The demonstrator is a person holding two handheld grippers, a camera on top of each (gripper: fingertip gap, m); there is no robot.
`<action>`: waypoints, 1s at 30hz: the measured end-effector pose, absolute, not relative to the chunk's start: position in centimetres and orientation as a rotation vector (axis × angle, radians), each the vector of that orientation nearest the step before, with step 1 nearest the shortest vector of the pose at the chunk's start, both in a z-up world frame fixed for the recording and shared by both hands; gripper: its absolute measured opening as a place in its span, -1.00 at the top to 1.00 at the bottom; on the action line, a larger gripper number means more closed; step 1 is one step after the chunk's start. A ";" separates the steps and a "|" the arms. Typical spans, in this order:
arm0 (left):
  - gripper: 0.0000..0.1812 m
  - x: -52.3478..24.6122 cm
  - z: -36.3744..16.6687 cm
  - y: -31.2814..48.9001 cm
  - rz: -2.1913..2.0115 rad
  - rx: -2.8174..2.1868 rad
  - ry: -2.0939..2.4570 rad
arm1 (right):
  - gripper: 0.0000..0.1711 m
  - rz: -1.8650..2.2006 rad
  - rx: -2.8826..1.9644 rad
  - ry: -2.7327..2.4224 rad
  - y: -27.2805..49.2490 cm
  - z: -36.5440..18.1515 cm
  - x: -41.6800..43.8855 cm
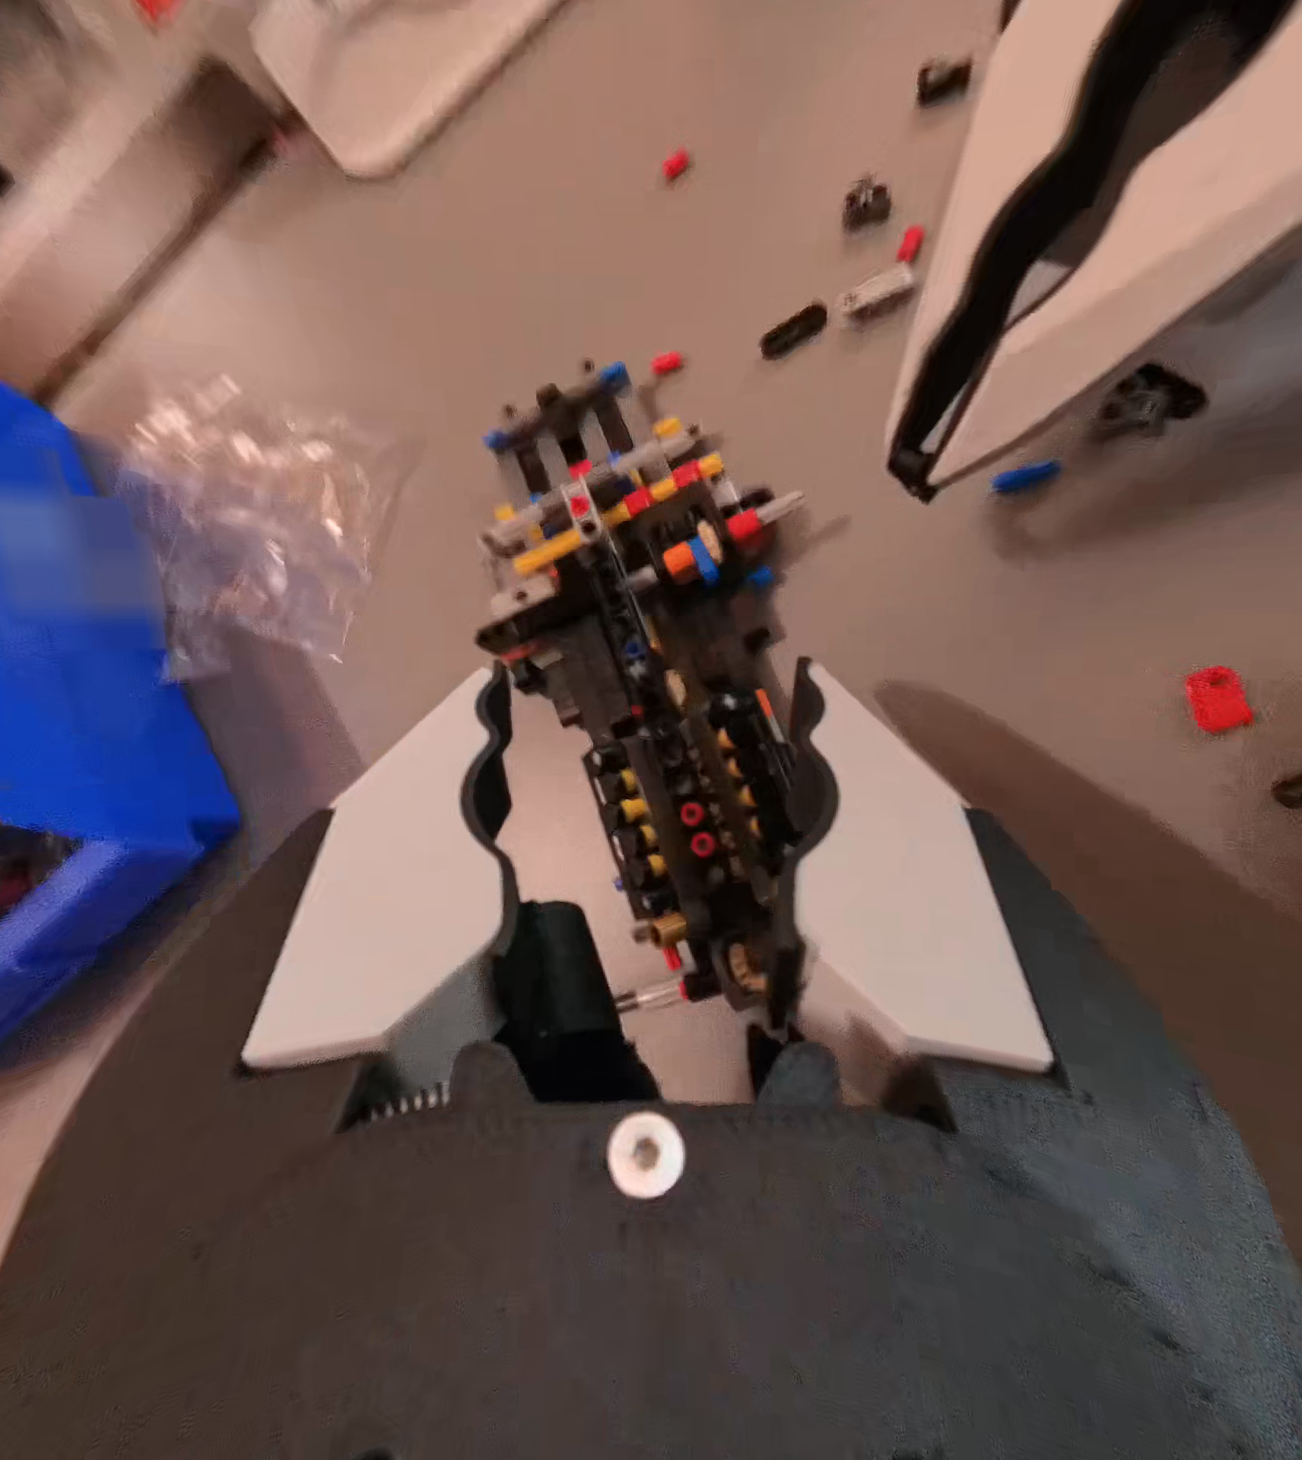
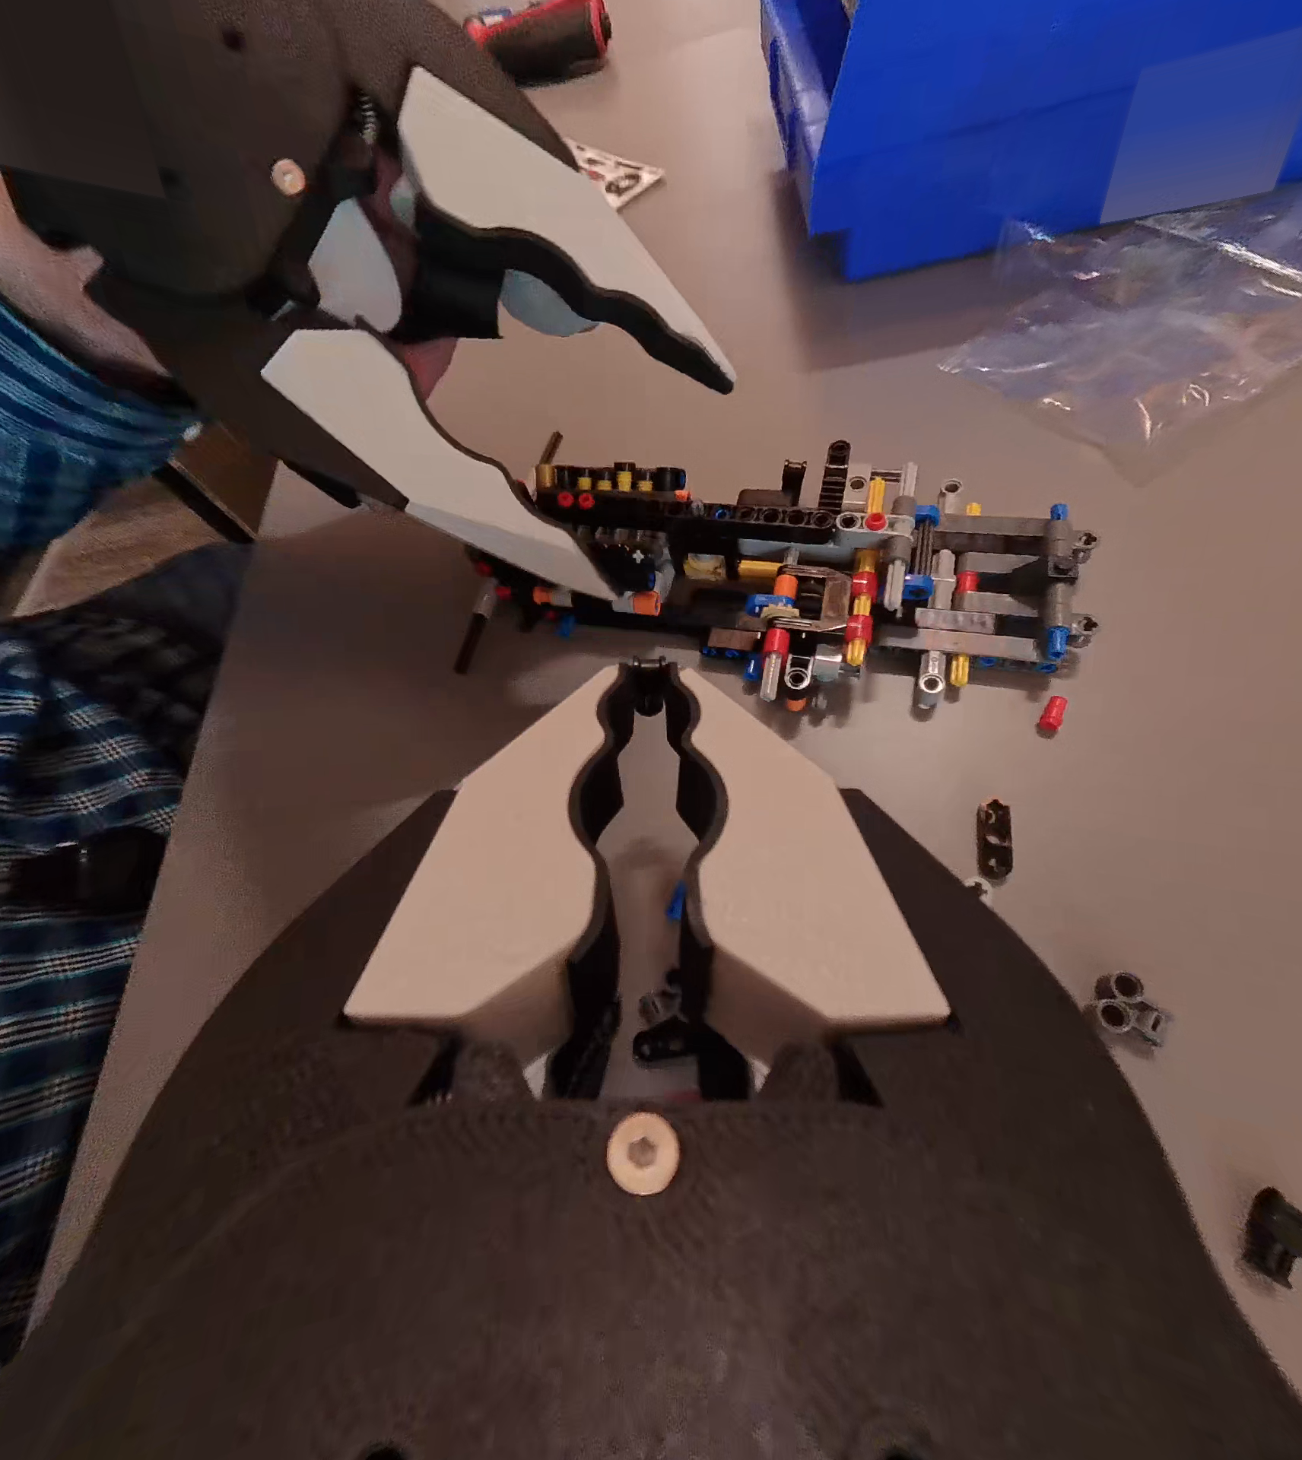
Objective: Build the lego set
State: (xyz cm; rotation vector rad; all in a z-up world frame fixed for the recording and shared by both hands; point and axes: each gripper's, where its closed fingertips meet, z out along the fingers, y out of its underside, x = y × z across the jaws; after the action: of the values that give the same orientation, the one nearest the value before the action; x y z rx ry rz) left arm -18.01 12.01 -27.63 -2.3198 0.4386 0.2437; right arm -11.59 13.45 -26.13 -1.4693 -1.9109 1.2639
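1. The left gripper (image 1: 652,687) is hovering over the near end of the lego assembly (image 1: 632,671), jaws spread wide on either side of it. One finger (image 2: 506,521) is lying against the dark end of the assembly in the right wrist view; a real grip is not showing.
2. The lego assembly is lying flat on the grey table (image 2: 829,829), a long dark frame with yellow, red and blue pins, its grey open frame end pointing away from the left gripper.
3. The right gripper (image 2: 648,671) is sitting just short of the assembly's long side, jaws clenched on a small black piece (image 2: 648,683) at the very tips.
4. Loose parts are lying scattered: a red pin (image 2: 1052,713) just beside the frame end, a black connector (image 2: 993,837), a grey connector (image 2: 1126,1011) and another black part (image 2: 1280,1240) well apart from the build.
5. A blue bin (image 2: 1067,134) is standing at the far side, with a clear plastic bag (image 2: 1169,332) crumpled in front of it.
6. A person's plaid sleeve (image 2: 16,869) is showing at the table edge.
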 end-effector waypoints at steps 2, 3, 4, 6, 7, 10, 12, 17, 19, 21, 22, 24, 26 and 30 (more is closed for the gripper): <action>0.09 -17.9 -29.0 11.9 0.156 -2.411 0.386 | 0.95 1.243 -1.462 -1.914 13.4 -26.3 -11.7; 0.08 -18.1 -29.3 12.0 0.161 -2.427 0.373 | 0.95 1.233 -1.460 -1.914 13.4 -26.4 -11.7; 0.07 -18.2 -29.9 11.9 0.157 -2.466 0.367 | 0.95 1.223 -1.459 -1.916 13.5 -26.6 -11.7; 0.07 -18.2 -30.5 11.9 0.136 -2.500 0.346 | 0.95 1.222 -1.458 -1.913 13.5 -26.7 -11.7; 0.09 -18.0 -30.8 11.9 0.107 -2.516 0.338 | 0.95 1.221 -1.459 -1.915 13.5 -26.8 -11.7; 0.21 -18.2 -31.5 11.8 0.095 -2.554 0.320 | 0.95 1.210 -1.455 -1.910 13.6 -26.9 -11.7; 0.29 -18.2 -31.7 11.9 0.089 -2.562 0.307 | 0.95 1.204 -1.456 -1.902 13.7 -26.9 -11.7; 0.36 -18.5 -31.7 12.0 0.088 -2.564 0.281 | 0.95 1.182 -1.456 -1.904 13.9 -27.2 -11.8; 0.36 -18.5 -31.7 12.0 0.073 -2.564 0.272 | 0.95 1.174 -1.452 -1.908 13.8 -27.3 -11.7; 0.38 -18.4 -31.6 12.1 0.034 -2.560 0.244 | 0.95 1.147 -1.443 -1.909 13.9 -27.4 -11.8; 0.39 -18.4 -31.5 12.2 0.011 -2.557 0.230 | 0.95 1.132 -1.436 -1.908 13.9 -27.4 -11.8; 0.39 -18.4 -31.3 12.3 -0.037 -2.547 0.195 | 0.95 1.088 -1.418 -1.908 13.9 -27.6 -12.0; 0.39 -18.4 -31.1 12.3 -0.082 -2.540 0.168 | 0.95 1.025 -1.396 -1.924 13.8 -28.0 -12.1; 0.39 -18.4 -30.9 12.4 -0.138 -2.536 0.136 | 0.94 0.927 -1.368 -1.909 13.9 -28.5 -12.6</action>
State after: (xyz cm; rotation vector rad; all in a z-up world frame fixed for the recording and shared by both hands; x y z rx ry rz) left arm -18.35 12.38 -30.92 -2.5364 0.1362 -0.1383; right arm -12.60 13.95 -28.50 -1.3677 -1.9090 0.9274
